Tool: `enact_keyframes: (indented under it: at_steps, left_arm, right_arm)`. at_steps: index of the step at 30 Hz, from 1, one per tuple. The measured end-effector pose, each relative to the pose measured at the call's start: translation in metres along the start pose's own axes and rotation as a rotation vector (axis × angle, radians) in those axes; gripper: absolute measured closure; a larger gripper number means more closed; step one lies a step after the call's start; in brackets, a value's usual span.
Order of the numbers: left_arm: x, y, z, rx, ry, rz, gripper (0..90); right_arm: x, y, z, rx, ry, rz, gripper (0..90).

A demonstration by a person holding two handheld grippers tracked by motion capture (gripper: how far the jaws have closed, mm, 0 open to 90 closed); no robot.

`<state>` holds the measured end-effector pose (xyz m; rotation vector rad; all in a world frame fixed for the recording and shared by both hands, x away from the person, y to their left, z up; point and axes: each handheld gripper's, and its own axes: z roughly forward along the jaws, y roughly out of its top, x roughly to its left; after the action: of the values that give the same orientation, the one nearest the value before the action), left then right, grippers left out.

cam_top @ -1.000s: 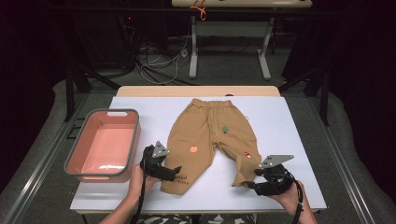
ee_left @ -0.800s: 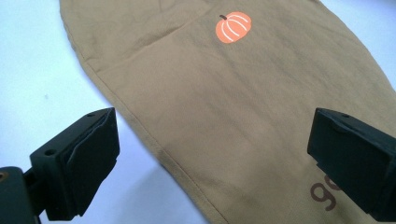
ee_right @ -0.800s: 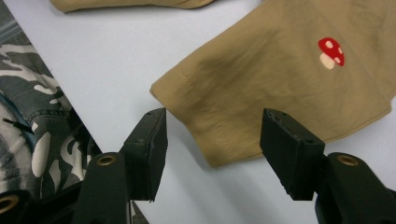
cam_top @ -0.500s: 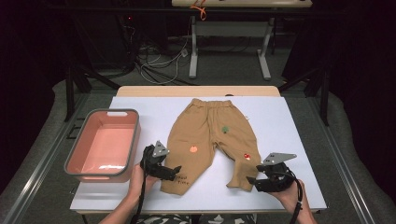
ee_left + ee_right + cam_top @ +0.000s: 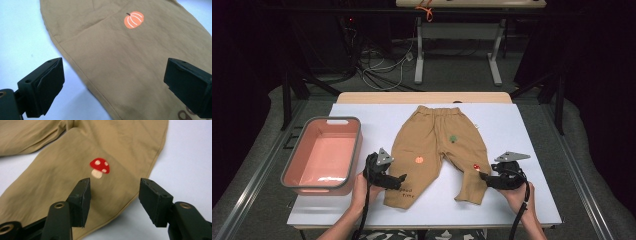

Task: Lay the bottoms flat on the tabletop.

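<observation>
Tan trousers (image 5: 437,150) lie flat mid-table, nothing folded yet. The left gripper (image 5: 398,181) gapes wide over one leg; the right gripper (image 5: 484,176), half-spread, nears the other's hem. Gripping remains.

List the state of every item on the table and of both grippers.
trousers: spread flat, unfolded, front up
pink tub: upright, empty
left gripper: open, astride one leg's outer edge
right gripper: open, over the other leg's edge, beside the mushroom print
</observation>
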<state>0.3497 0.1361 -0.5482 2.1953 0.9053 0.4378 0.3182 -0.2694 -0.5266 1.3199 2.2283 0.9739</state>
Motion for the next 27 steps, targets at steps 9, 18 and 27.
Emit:
enact_keyframes:
  at_steps: [9,18,27]
  left_arm:
    - [0.006,0.005,0.009,0.005,0.021,-0.030,6.5]
    - [0.011,0.002,0.019,0.043,0.026,-0.062,24.0]
    - [0.012,-0.002,0.020,0.014,-0.008,-0.082,52.8]
  right_arm:
    - [-0.022,0.012,0.010,-0.041,-0.086,0.090,46.9]
    - [-0.032,0.016,0.043,0.081,-0.079,0.147,51.0]
    - [-0.031,0.017,0.052,0.085,-0.094,0.144,75.9]
